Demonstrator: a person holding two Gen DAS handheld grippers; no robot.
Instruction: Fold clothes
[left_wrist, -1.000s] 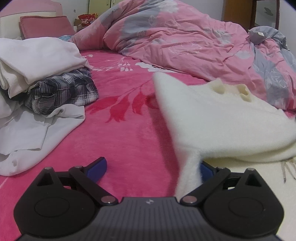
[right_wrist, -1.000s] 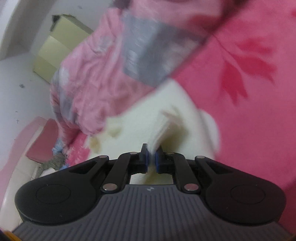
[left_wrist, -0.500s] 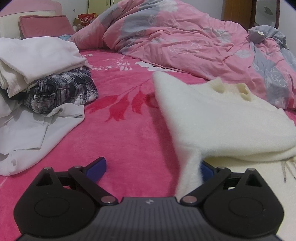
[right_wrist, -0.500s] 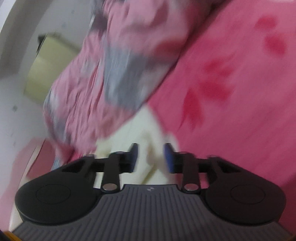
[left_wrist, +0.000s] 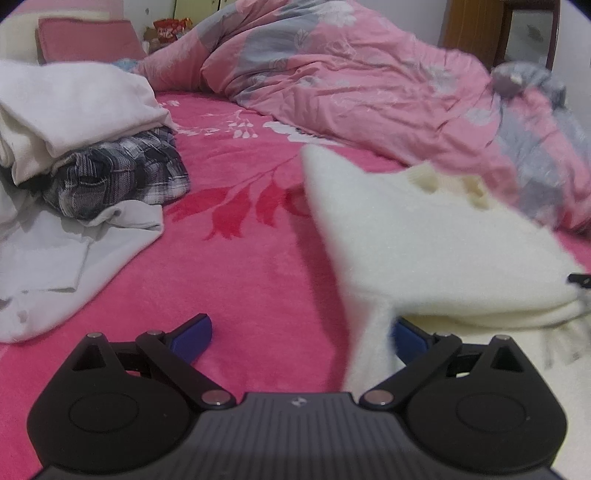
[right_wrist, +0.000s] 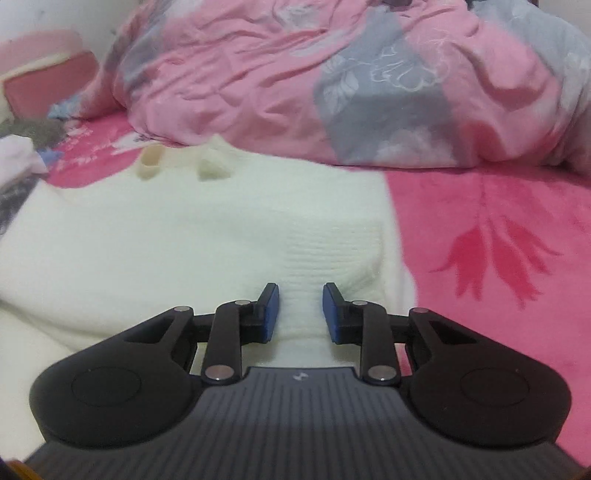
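A cream knit sweater (left_wrist: 424, 251) lies folded over on the pink bed sheet (left_wrist: 240, 266), at the right of the left wrist view. My left gripper (left_wrist: 299, 338) is wide open, low over the sheet; a hanging edge of the sweater drapes in front of its right finger (left_wrist: 408, 339). In the right wrist view the sweater (right_wrist: 203, 229) fills the left and middle. My right gripper (right_wrist: 300, 314) is open, its blue pads either side of the sweater's near folded edge, holding nothing.
A pile of clothes lies at the left: a white garment (left_wrist: 66, 107), a dark plaid one (left_wrist: 118, 177) and a pale grey one (left_wrist: 66, 258). A crumpled pink and grey duvet (left_wrist: 351, 85) lies along the back, also in the right wrist view (right_wrist: 351, 85). A pink pillow (left_wrist: 88, 38) is far left.
My right gripper was shut on the sweater's edge, has opened and let it go, and has swung level facing the duvet. The left gripper has stayed open and barely moved.
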